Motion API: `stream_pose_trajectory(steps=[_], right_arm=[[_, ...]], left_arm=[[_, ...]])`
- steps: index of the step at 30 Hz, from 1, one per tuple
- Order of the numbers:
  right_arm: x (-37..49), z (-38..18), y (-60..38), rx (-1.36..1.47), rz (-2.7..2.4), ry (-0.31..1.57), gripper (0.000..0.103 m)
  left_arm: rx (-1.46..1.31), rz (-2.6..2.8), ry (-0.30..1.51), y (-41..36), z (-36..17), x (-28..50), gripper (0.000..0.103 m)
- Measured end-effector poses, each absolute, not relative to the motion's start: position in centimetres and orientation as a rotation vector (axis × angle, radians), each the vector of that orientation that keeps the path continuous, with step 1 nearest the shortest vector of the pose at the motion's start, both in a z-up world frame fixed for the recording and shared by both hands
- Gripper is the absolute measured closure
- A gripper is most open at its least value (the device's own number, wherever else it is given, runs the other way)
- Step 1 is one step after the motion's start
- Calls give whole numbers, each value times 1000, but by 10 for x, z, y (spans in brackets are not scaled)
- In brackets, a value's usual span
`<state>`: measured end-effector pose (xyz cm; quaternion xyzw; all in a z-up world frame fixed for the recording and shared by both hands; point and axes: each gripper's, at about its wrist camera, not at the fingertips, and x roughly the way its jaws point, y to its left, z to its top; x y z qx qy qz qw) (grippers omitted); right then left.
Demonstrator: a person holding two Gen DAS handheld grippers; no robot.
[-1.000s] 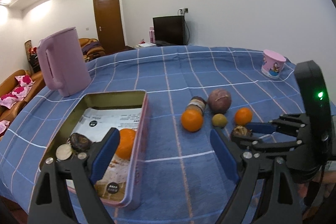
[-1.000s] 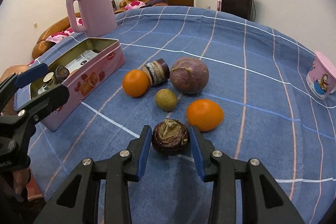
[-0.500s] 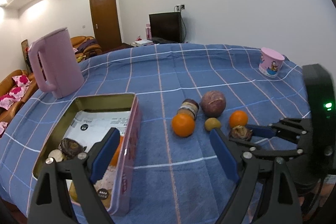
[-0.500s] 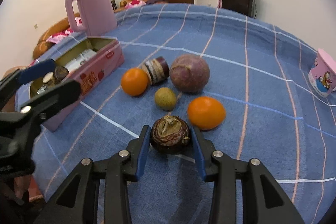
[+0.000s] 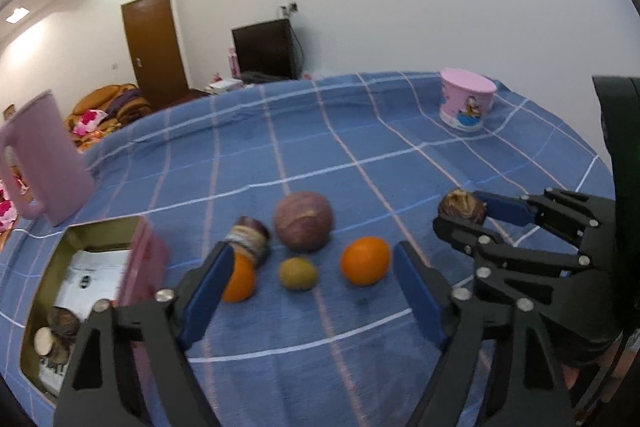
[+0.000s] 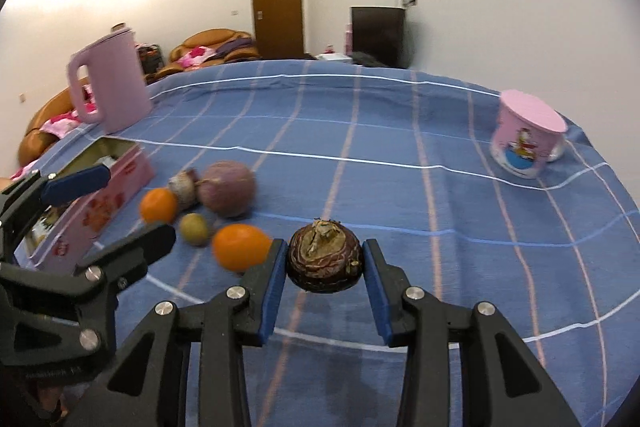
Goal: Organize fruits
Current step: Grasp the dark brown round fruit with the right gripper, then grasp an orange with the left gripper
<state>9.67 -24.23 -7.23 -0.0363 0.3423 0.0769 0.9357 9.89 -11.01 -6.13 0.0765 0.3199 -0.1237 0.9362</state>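
Observation:
My right gripper (image 6: 324,267) is shut on a dark brown round fruit (image 6: 325,259), held to the right of the other fruit; the same fruit (image 5: 460,207) shows in the left wrist view. My left gripper (image 5: 312,291) hovers over the loose fruit with its jaws closing and nothing pressed between them. On the cloth past its fingers lie a small green-brown fruit (image 5: 298,273), an orange (image 5: 365,261) and a second orange (image 5: 240,281) half hidden by the left finger. Behind them sit a big purple fruit (image 5: 303,221) and a small dark jar (image 5: 248,241).
A pink open tin (image 5: 132,267) at the left holds papers and a few dark items. A pink kettle (image 6: 110,87) stands behind it and a pink lidded cup (image 6: 526,135) at the far right. Blue checked cloth (image 6: 360,131) covers the table.
The left gripper swung from over the tin to over the loose fruit, and its jaws narrowed. The right gripper carried the dark brown fruit rightwards, away from the orange.

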Motion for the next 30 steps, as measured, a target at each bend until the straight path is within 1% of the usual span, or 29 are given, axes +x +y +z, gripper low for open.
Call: stream_pose_trajectory(steps=[1, 5, 7, 17, 18, 20, 21, 30], right_arm=[[98, -74, -246, -70, 147, 700, 63], [101, -73, -258, -47, 116, 699, 63], [103, -74, -264, -25, 118, 711, 63], [109, -79, -273, 38, 129, 748, 63], [109, -79, -273, 35, 128, 749, 63], [109, -79, -271, 25, 127, 746, 63], [110, -79, -270, 19, 126, 746, 63], [106, -78, -265, -9, 126, 729, 63]], left_arm=[[153, -269, 667, -113, -63, 101, 30], [144, -287, 722, -122, -75, 114, 31], [141, -295, 750, -126, -80, 119, 41], [178, -311, 801, -146, -94, 133, 45], [174, -315, 815, -147, -96, 136, 48], [161, -319, 838, -147, -98, 140, 57], [146, -324, 853, -145, -100, 143, 65], [101, -327, 809, -136, -93, 138, 66]])
